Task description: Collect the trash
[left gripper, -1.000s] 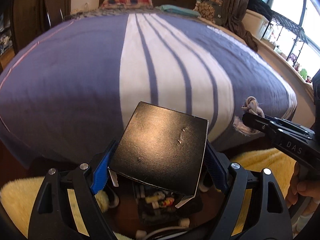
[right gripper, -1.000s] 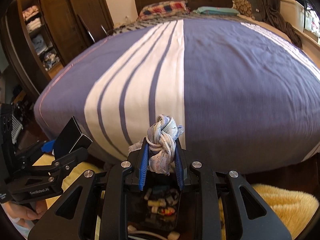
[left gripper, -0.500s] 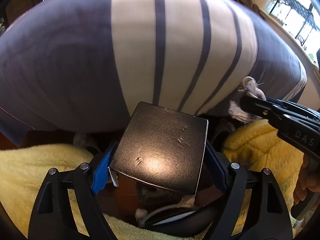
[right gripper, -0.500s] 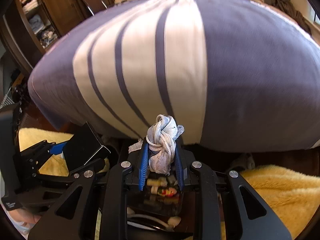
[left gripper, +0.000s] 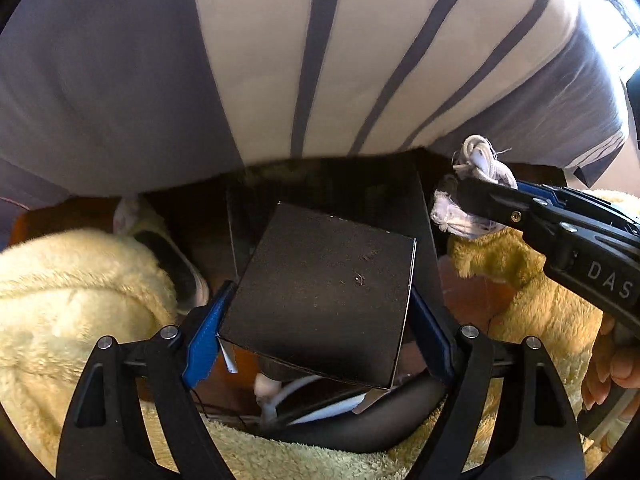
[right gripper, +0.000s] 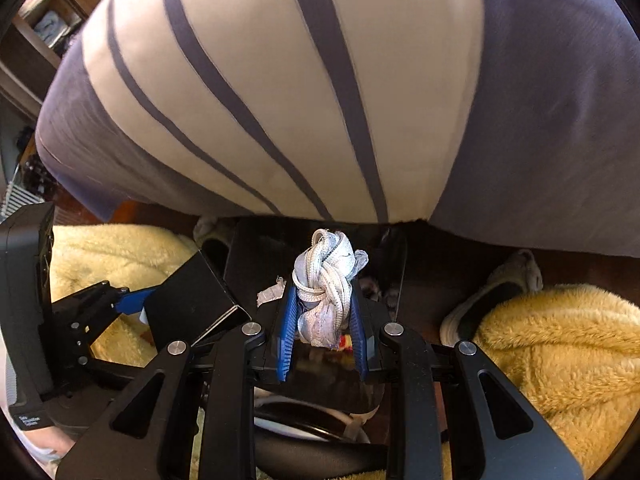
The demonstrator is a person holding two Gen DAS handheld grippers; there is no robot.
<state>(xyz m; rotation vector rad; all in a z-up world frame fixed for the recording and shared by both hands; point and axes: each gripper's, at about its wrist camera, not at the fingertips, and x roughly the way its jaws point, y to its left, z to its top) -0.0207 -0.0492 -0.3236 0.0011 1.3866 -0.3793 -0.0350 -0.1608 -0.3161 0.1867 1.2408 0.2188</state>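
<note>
My left gripper (left gripper: pixel 320 312) is shut on a flat black cardboard box (left gripper: pixel 320 296), held tilted above the floor at the foot of the bed. The box also shows in the right wrist view (right gripper: pixel 188 304). My right gripper (right gripper: pixel 324 312) is shut on a knotted bundle of white-grey cord and rag (right gripper: pixel 324 276); the bundle also shows in the left wrist view (left gripper: pixel 476 184) at the right. Below both grippers stands a dark open bin (right gripper: pixel 396 264) with several small scraps inside; its wall shows in the left wrist view (left gripper: pixel 424 208).
The striped blue and white bed cover (left gripper: pixel 320 60) fills the top and overhangs the bin. Fluffy yellow rugs (left gripper: pixel 60 300) (right gripper: pixel 560 340) lie left and right on the wooden floor. Grey slippers (right gripper: pixel 492 300) (left gripper: pixel 176 264) lie beside the rugs.
Both grippers have tipped downward from the bed top toward the floor, bringing the dark bin, rugs and slippers into view. Each keeps its hold.
</note>
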